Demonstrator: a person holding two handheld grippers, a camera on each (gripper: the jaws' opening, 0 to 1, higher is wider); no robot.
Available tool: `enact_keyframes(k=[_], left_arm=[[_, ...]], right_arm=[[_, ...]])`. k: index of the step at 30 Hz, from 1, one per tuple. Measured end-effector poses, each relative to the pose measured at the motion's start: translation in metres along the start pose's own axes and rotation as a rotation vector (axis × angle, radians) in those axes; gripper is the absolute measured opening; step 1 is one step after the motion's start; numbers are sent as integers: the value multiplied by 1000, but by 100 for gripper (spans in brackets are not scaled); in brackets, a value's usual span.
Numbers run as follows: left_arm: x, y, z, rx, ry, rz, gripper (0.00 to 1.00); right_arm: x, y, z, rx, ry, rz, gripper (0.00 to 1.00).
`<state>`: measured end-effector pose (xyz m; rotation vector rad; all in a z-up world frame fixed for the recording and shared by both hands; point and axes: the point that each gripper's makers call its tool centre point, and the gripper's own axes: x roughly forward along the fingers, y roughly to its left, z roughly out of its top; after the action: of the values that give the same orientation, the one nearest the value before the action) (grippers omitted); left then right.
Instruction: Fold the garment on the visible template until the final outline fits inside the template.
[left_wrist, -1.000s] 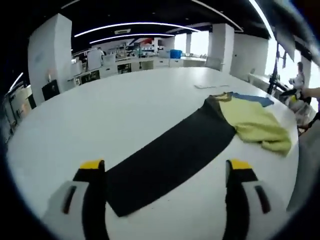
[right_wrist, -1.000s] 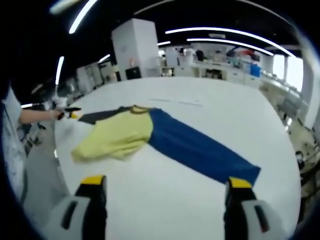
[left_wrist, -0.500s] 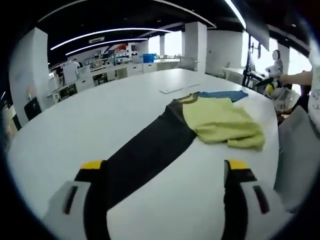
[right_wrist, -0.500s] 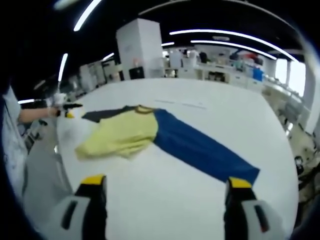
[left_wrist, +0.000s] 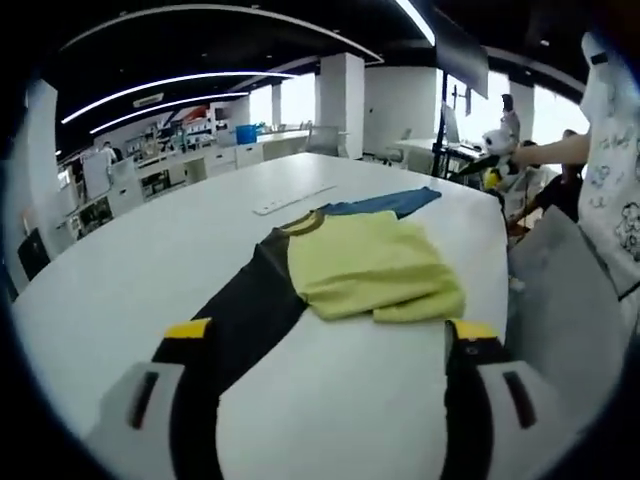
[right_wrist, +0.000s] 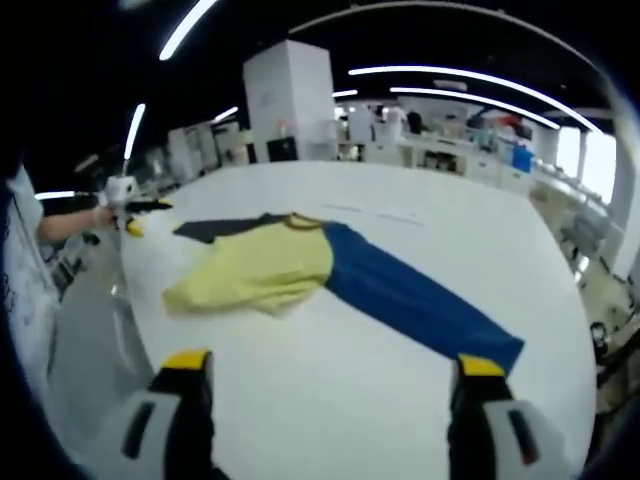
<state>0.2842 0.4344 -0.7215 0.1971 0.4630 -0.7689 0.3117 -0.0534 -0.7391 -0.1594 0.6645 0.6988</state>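
One garment is lying on one white surface, showing three colour parts: one yellow body, one black sleeve, one blue sleeve; one thin pale strip is lying beyond the collar; two grippers are showing, each with two yellow-tipped fingers.

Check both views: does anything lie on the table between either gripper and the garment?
Nothing visible does. In the left gripper view, bare white table lies between the left gripper and the garment. In the right gripper view, bare table likewise separates the right gripper from the garment's blue sleeve. Both grippers are open and empty.
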Motion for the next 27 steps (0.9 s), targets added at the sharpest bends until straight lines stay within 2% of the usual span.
enact_keyframes(k=[7, 10, 13, 14, 16, 18, 27], left_arm=[[13, -39, 17, 13, -44, -47, 88], [14, -56, 13, 34, -8, -83, 85], [15, -68, 24, 17, -49, -73, 84], [16, -77, 29, 9, -81, -87, 85], [17, -87, 27, 26, -66, -94, 86], [18, -91, 23, 51, -36, -92, 86], [11, -83, 17, 6, -62, -59, 85]], right_arm=[[-9, 11, -2, -24, -4, 4, 99], [-12, 12, -1, -40, -7, -3, 99], [-14, 14, 2, -36, -23, -2, 99], [-16, 16, 3, -40, -29, -3, 99], [-16, 18, 2, -42, -26, -3, 99], [-15, 20, 1, -38, -27, 0, 99], [-7, 31, 4, -51, -32, 25, 98]])
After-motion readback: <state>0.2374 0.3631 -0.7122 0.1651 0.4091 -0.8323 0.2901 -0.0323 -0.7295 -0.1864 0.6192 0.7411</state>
